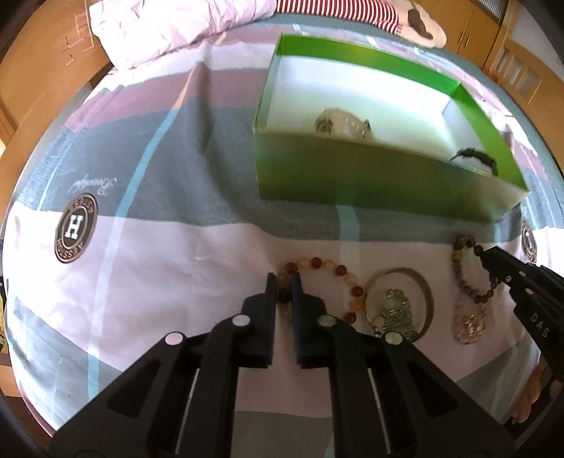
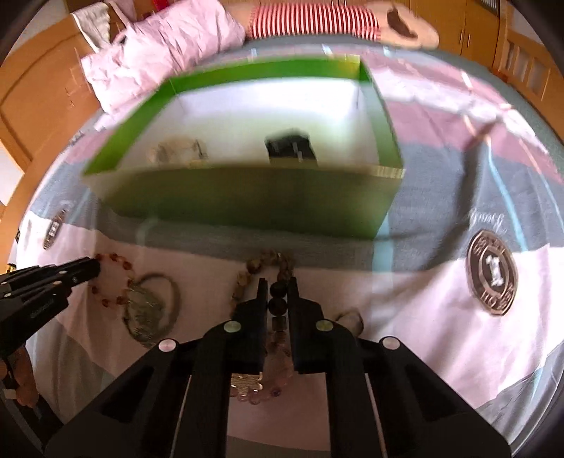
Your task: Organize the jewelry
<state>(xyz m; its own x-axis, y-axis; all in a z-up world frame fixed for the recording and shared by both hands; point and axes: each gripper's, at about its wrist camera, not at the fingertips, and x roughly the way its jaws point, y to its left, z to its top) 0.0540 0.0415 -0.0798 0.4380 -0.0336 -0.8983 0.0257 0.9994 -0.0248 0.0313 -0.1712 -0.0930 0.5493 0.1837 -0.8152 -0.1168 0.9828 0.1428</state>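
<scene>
An amber bead bracelet (image 1: 328, 264) lies on the bedsheet, and my left gripper (image 1: 283, 285) is shut on its near-left beads. To its right sits a silver bangle (image 1: 398, 303) with a pale green charm. Further right lies a brown bead bracelet (image 1: 465, 271) with a pink crystal charm (image 1: 470, 324). In the right wrist view my right gripper (image 2: 277, 294) is shut on that brown bracelet (image 2: 268, 262), with dark beads pinched between its fingers. Behind the jewelry stands a green box (image 1: 370, 169), which holds a pale beaded piece (image 1: 342, 121) and a black piece (image 1: 476, 156).
The striped bedsheet (image 1: 158, 282) bears round logo prints. A pink pillow (image 1: 169, 24) and a red-striped cloth (image 1: 335, 8) lie at the far edge. Wooden bed frame and cupboards surround the bed. A person's hand (image 1: 532, 394) shows at the lower right.
</scene>
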